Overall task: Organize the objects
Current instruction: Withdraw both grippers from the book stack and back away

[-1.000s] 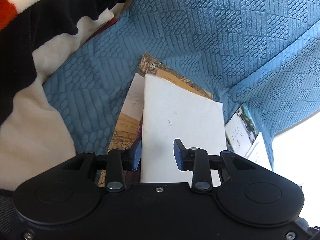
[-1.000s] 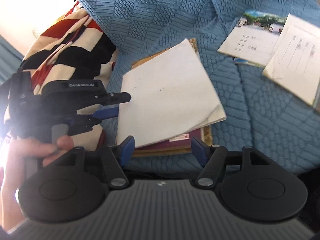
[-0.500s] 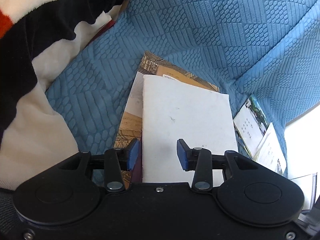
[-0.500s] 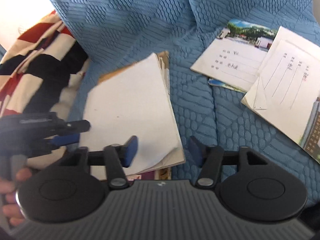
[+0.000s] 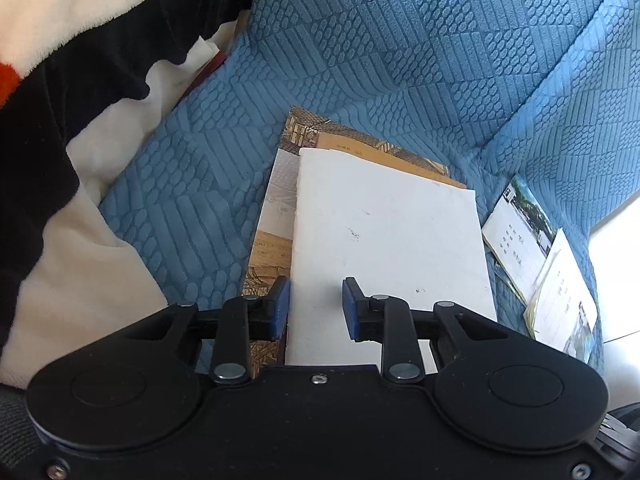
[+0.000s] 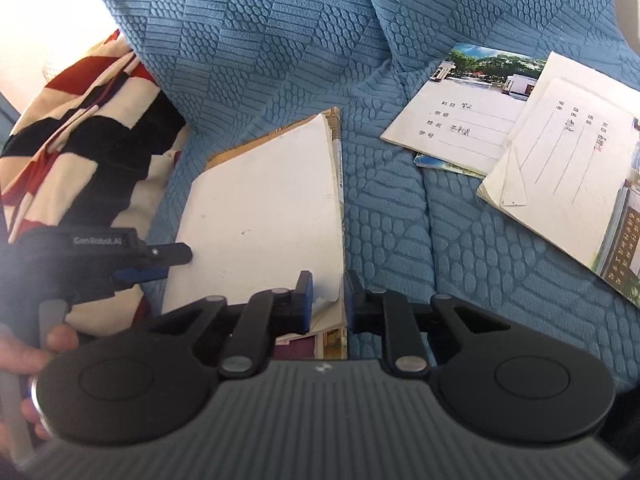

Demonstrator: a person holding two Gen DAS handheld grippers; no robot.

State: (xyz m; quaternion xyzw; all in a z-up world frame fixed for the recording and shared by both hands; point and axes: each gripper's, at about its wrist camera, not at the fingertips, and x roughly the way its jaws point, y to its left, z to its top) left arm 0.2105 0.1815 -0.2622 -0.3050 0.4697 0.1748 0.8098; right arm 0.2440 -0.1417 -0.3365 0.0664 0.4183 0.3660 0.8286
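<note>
Blue-padded jaws of the right gripper (image 6: 327, 300) are closing around the near right corner of the white booklet (image 6: 264, 216), the curled corner between them, though the pads do not clearly press it. At that booklet's near left corner, the left gripper (image 5: 315, 307) is closing too, its gap over the cover's edge; its housing reads "GenRobot.AI" in the right wrist view. The booklet tops a stack of books (image 5: 272, 216) on the blue quilted cover (image 6: 280, 40). Right of it lie two exercise books (image 6: 472, 128) with handwritten, unreadable lines. Left lies a striped blanket (image 6: 80, 128).
</note>
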